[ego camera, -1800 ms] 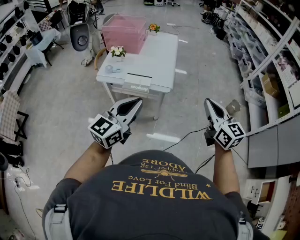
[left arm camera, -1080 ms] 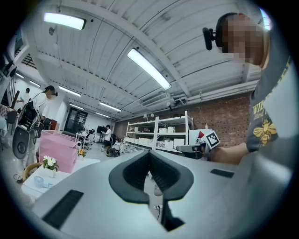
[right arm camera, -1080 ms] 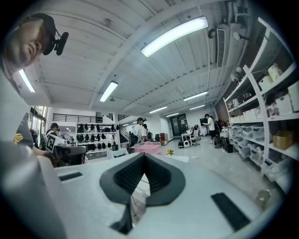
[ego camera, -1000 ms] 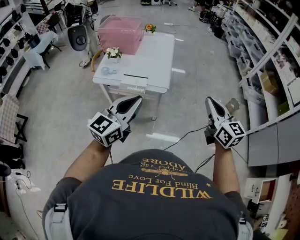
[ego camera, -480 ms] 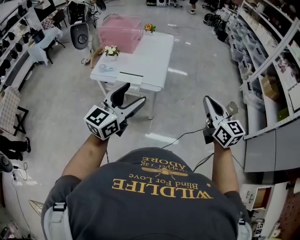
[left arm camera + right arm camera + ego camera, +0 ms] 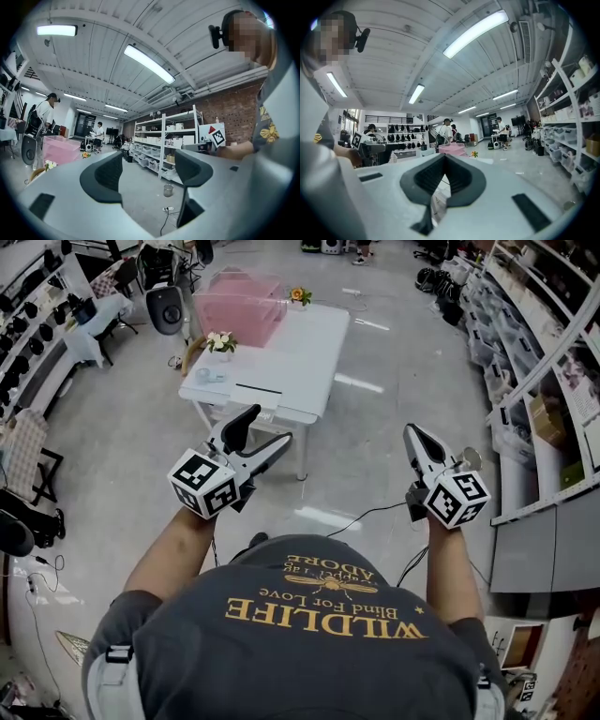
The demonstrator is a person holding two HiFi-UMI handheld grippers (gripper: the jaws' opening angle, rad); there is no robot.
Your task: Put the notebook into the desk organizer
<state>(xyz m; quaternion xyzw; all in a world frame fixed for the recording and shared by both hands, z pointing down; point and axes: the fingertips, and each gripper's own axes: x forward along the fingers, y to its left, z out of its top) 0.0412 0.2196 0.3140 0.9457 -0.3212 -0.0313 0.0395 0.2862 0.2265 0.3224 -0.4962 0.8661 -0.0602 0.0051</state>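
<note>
A white table stands ahead across the floor, well beyond both grippers. Near its front edge lies a flat white item with a dark strip; I cannot tell whether it is the notebook or the organizer. My left gripper is held at waist height with its jaws wide open and nothing between them; in the left gripper view the left gripper frames only floor and shelves. My right gripper points forward with its jaws shut and empty, as the right gripper view of the right gripper confirms.
A pink box, white flowers and an orange flower sit on the table. Shelving lines the right side. A cable crosses the floor, where a metal can also stands. People stand at the room's far end.
The left gripper's jaws went from shut to wide open about half a second ago and have stayed so. The right gripper has stayed shut. The view has drifted slightly.
</note>
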